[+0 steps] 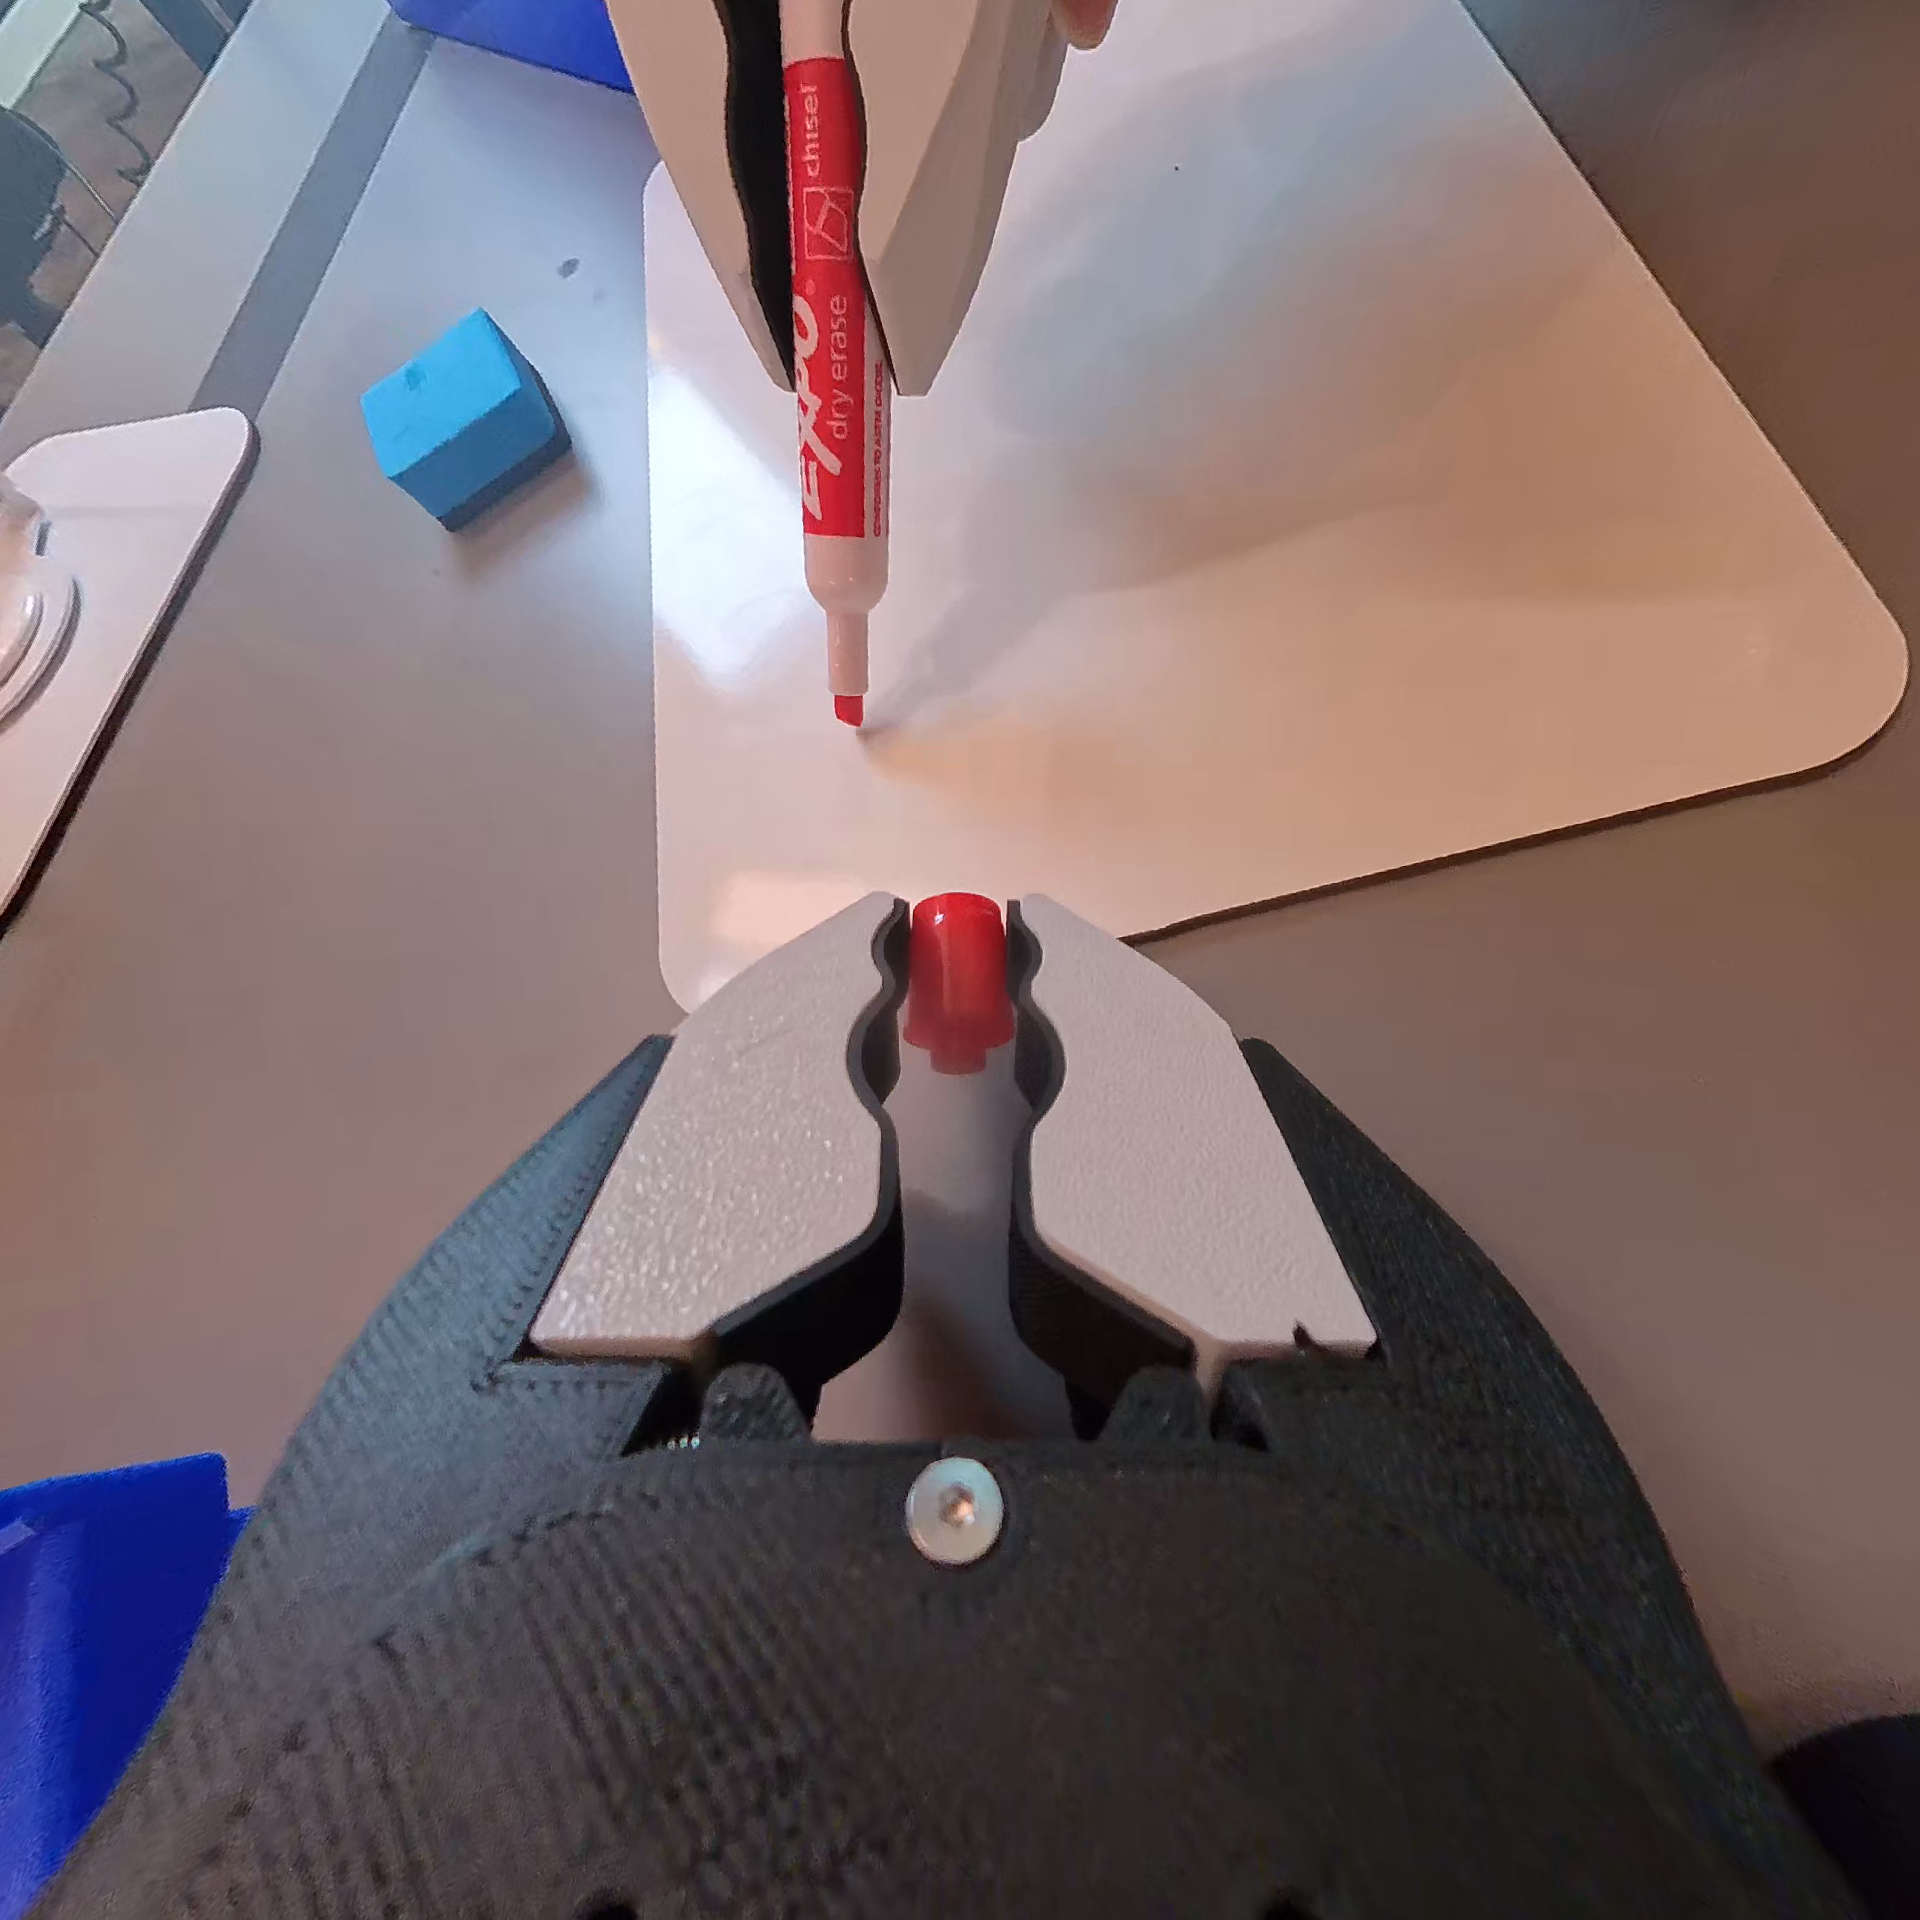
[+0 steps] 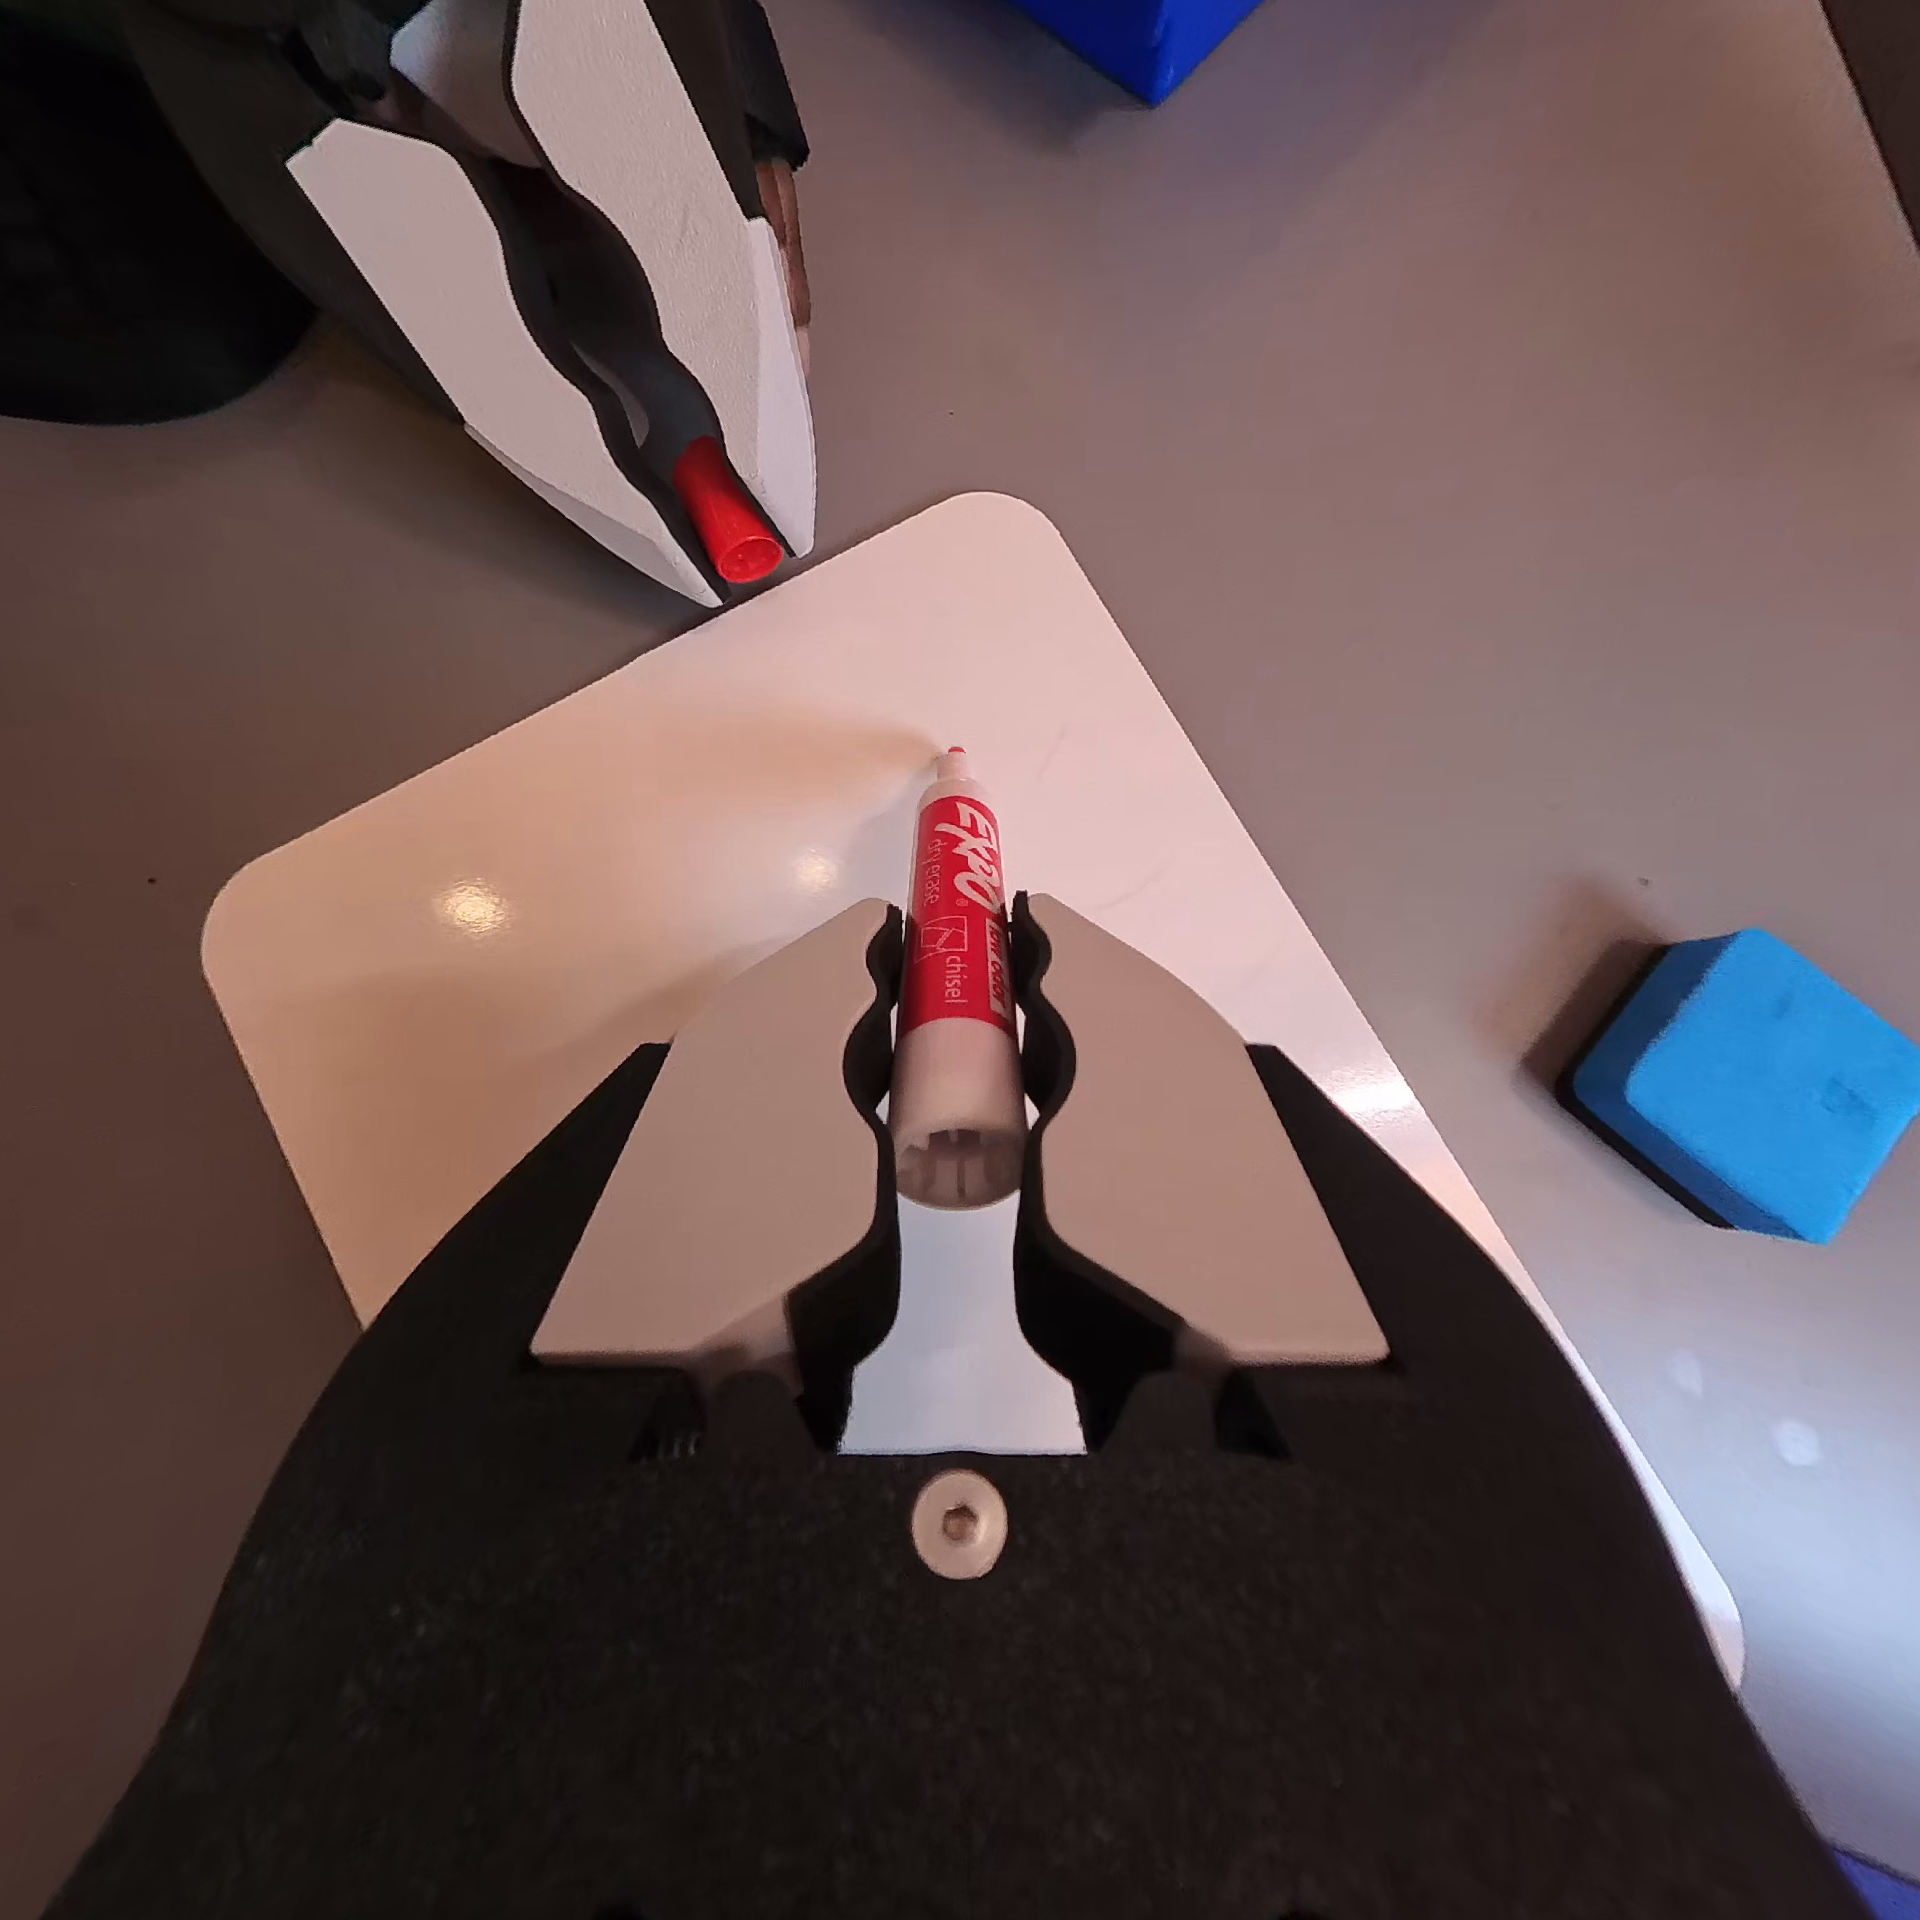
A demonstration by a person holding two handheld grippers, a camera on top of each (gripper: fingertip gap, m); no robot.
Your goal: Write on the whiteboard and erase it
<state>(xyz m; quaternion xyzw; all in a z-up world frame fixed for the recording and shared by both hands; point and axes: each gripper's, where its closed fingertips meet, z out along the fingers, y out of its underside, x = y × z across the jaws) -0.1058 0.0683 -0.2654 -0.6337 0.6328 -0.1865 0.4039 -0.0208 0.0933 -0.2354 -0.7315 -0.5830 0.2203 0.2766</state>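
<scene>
Your right gripper (image 2: 958, 914) clamps the marker (image 2: 961, 914), tip near the whiteboard (image 2: 623, 831) edge at 12 o'clock; your left gripper (image 1: 954, 914) pinches the red cap (image 1: 954, 977); the eraser (image 2: 1756, 1081) sits off-board at 3 o'clock.

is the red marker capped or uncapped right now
Uncapped: the marker, held in the right gripper, shows its bare red tip, while the left gripper holds the cap.

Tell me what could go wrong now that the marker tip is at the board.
The whiteboard lies loose on the table, nothing pinning it, so strokes may slide it. The marker is held near its back end, so pressure could tilt it. The left gripper is full with the cap, so the eraser must wait.
</scene>
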